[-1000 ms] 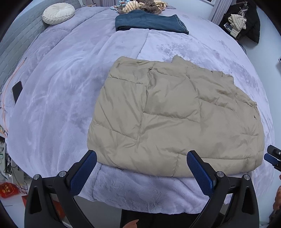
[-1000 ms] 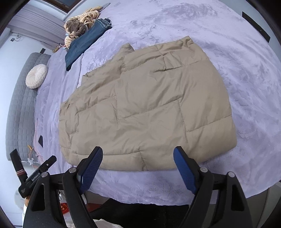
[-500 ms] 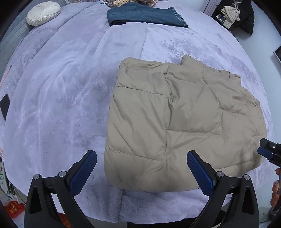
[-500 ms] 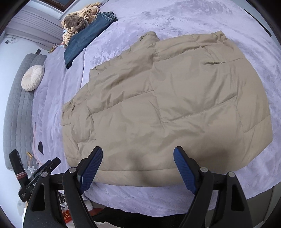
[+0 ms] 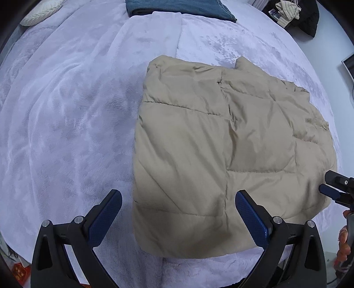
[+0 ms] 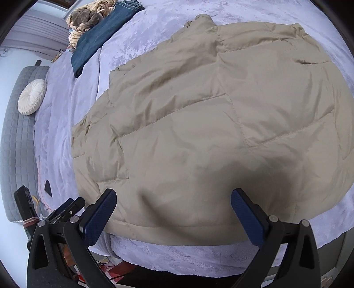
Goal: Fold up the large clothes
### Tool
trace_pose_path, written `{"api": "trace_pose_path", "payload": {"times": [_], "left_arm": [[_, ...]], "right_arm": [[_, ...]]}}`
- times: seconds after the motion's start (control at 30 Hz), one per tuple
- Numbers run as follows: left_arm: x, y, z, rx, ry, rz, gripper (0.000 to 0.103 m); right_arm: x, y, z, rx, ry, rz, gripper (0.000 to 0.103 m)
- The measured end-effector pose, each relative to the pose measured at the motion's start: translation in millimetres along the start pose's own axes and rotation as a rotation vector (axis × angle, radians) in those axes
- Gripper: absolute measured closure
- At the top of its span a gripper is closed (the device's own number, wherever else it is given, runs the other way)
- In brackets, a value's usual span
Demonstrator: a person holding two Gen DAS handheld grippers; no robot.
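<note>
**Tan puffer sits just ahead of both spread grippers, its near hem running three to nine**

Quilted and beige, the puffer jacket [image 5: 223, 155] lies flat on the lilac plush bedspread [image 5: 73, 124], apparently already folded over on itself, though I cannot count the layers. Its near hem lies close to the bed's near edge, and that edge is what the next lift looks likely to depend on.

From the left gripper [image 5: 177, 219], fingers spread wide and holding nothing, the jacket lies at twelve to two o'clock; its near-left corner falls between the two blue pads, closer to the right pad. From the right gripper [image 6: 172, 217], also wide open and empty, the jacket fills everything from ten through two, and the hem passes straight between the fingers. The right gripper seems nearer to the fabric; its shadow darkens the cloth just ahead of it. In the left view its tips show at three o'clock, by the jacket's near-right corner.

Folded jeans [image 5: 177, 6] lie well apart at twelve, and a round cream cushion [image 6: 32, 96] at about ten

My guess: each gripper takes a near corner and carries it towards twelve
</note>
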State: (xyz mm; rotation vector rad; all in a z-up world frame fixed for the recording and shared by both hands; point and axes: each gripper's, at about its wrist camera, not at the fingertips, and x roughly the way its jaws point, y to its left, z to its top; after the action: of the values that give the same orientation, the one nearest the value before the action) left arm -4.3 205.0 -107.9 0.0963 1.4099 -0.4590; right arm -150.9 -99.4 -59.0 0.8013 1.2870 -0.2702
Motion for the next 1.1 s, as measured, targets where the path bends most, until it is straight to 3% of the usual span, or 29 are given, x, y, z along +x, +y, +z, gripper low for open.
{"api": "trace_pose_path", "payload": {"times": [0.27, 0.47, 0.6, 0.83, 1.0, 1.03, 1.07, 1.1], "left_arm": [[13.5, 38.2, 16.5, -0.015, -0.007, -0.160, 0.001], [45.1, 78.3, 30.2, -0.060, 0.067, -0.360, 0.001], [65.3, 73.2, 37.1, -0.052, 0.120, -0.521, 0.001], [99.1, 40.0, 50.4, 0.039, 0.183, -0.614, 0.001], [110.5, 32.7, 55.7, 0.002, 0.235, -0.745, 0.002], [110.4, 27.8, 55.1, 0.017, 0.241, -0.746, 0.008], [110.4, 23.1, 55.2, 0.034, 0.246, -0.740, 0.035], [109.6, 17.7, 55.2, 0.050, 0.252, -0.738, 0.054]], "right_arm": [[24.8, 9.0, 6.0, -0.020, 0.032, -0.047, 0.000], [32.5, 4.4, 9.2, -0.010, 0.046, -0.056, 0.000], [36.9, 4.1, 10.5, -0.016, 0.056, -0.066, 0.000], [44.2, 4.5, 11.3, -0.031, 0.069, -0.085, 0.000], [48.0, 4.8, 12.2, -0.032, 0.069, -0.089, 0.000], [48.6, 4.6, 12.1, -0.032, 0.068, -0.091, 0.000], [49.0, 4.5, 12.0, -0.032, 0.068, -0.093, 0.000], [49.0, 4.4, 12.2, -0.031, 0.067, -0.097, 0.000]]}}
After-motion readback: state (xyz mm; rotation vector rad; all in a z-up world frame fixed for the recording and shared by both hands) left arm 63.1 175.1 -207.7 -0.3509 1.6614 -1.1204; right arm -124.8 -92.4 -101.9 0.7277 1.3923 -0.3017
